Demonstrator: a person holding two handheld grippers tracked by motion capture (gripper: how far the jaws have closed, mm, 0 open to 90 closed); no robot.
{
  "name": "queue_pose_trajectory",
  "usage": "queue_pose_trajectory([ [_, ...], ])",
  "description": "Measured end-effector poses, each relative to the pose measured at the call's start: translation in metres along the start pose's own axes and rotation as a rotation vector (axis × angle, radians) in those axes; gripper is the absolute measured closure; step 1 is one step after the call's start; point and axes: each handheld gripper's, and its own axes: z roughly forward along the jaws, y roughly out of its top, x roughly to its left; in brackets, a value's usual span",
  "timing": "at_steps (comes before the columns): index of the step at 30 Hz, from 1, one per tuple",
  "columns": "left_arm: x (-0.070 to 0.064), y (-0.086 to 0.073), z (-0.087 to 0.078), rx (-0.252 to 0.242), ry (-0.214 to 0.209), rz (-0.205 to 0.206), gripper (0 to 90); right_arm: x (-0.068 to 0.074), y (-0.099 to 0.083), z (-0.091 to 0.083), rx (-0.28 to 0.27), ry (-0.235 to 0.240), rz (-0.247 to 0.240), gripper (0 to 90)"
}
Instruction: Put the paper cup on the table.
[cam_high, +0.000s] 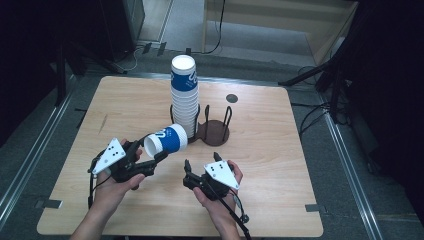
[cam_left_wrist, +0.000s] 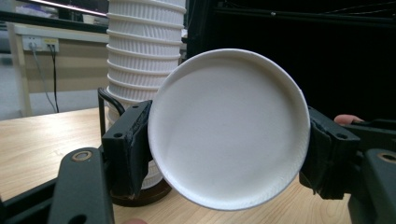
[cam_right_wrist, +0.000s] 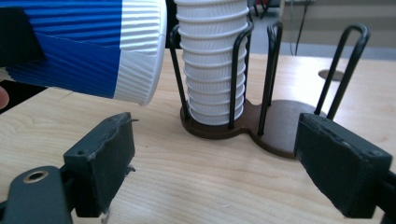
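Left tool (cam_high: 159, 156) is clamped on a blue-and-white paper cup (cam_high: 167, 140). The cup lies on its side, held clear above the tabletop (cam_high: 280, 150), with its white base toward the left hand (cam_high: 116, 186) and its mouth toward 2 o'clock, close to the foot of the cup stack (cam_high: 184, 92). In the left gripper view the round white base of the cup sits squarely between the two black jaws, one pad pressed on each side.

Right tool (cam_high: 202, 161) is open and holds nothing; its jaws stand wide apart, low over the tabletop at about 5 o'clock from the stack. The right gripper view looks between them at the rack (cam_right_wrist: 275, 123).

The stack stands upright in the left-hand ring of the dark brown wire rack, near the tabletop centre; the ribbed white cups nest with a blue-printed one on top. The ring at 3 o'clock of the stack holds no cups. A small dark disc (cam_high: 231, 98) lies on the tabletop at 1 o'clock from the rack, well apart.
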Motion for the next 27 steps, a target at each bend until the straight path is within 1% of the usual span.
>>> queue_pose_trajectory([
  [1, 0.000, 0.000, 0.001, -0.001, -0.001, -0.001, 28.4, 0.001, 0.000, 0.000, 0.002, -0.005, 0.012, 7.8],
  [2, 0.000, 0.000, 0.002, 0.000, -0.001, 0.001, 28.3, 0.001, 0.000, 0.000, 0.009, 0.004, 0.027, 5.4],
  [3, 0.000, -0.001, 0.002, 0.000, -0.003, 0.002, 28.4, 0.001, 0.000, 0.000, 0.016, 0.022, 0.055, 2.8],
  [6, -0.001, -0.001, 0.004, 0.002, -0.007, 0.005, 28.4, -0.001, 0.003, -0.001, 0.016, 0.041, 0.112, 1.6],
  [10, -0.002, -0.001, 0.006, -0.002, -0.012, 0.003, 28.4, -0.004, 0.006, -0.002, 0.015, 0.051, 0.186, 1.6],
  [12, -0.003, -0.001, 0.006, -0.004, -0.012, 0.005, 28.4, -0.005, 0.009, -0.003, 0.012, 0.054, 0.232, 1.6],
  [14, -0.004, -0.001, 0.007, -0.007, -0.015, -0.001, 28.4, -0.005, 0.012, -0.004, 0.008, 0.055, 0.273, 1.7],
  [18, -0.006, -0.003, 0.009, -0.006, -0.024, 0.002, 28.4, -0.007, 0.016, -0.004, 0.005, 0.069, 0.373, 1.7],
  [22, -0.008, -0.004, 0.010, -0.004, -0.031, 0.007, 28.4, -0.007, 0.017, -0.005, 0.010, 0.085, 0.461, 1.7],
  [27, -0.009, -0.004, 0.011, -0.005, -0.034, 0.006, 28.4, -0.004, 0.019, -0.005, 0.016, 0.106, 0.552, 1.9],
])
